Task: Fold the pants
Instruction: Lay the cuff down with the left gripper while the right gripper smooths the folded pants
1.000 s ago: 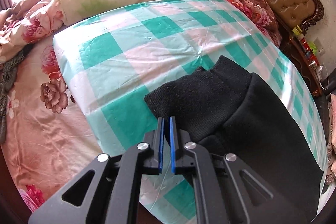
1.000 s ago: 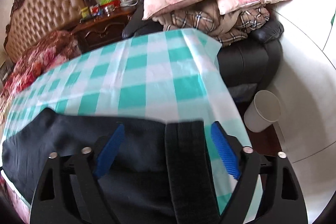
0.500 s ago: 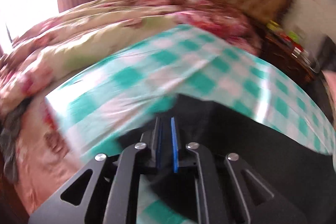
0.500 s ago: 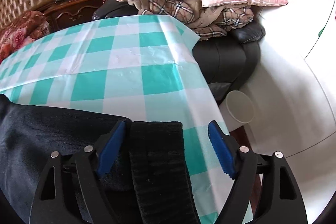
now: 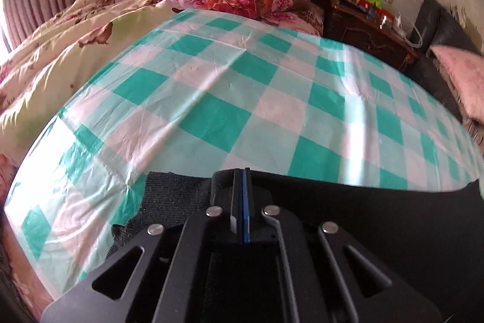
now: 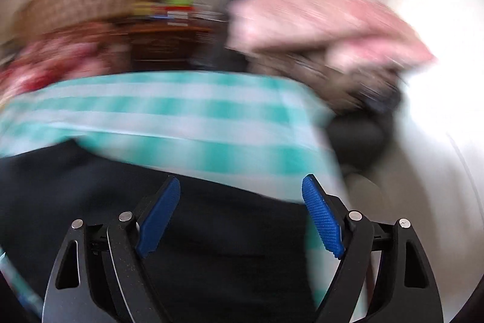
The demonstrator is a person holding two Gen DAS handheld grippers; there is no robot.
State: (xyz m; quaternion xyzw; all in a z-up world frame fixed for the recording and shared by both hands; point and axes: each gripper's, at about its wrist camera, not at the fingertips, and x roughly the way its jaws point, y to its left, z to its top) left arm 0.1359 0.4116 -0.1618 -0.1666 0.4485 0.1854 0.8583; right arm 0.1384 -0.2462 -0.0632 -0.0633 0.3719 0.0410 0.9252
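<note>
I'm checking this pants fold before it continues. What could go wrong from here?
The left gripper is shut with black pants around its tips; any pinch looks shallow and might slip. The right gripper is open over the pants, holding nothing, so one side may sag. The checkered tablecloth looks slick.

Black pants (image 5: 378,220) of thick knit fabric are spread flat along the near edge of the green-and-white checked cloth (image 5: 211,99). A ribbed cuff or band end (image 5: 169,196) is seen toward the near left corner. In the blurred right wrist view the dark fabric (image 6: 236,226) reaches almost to the cloth's right edge. Fold state cannot be told.
</note>
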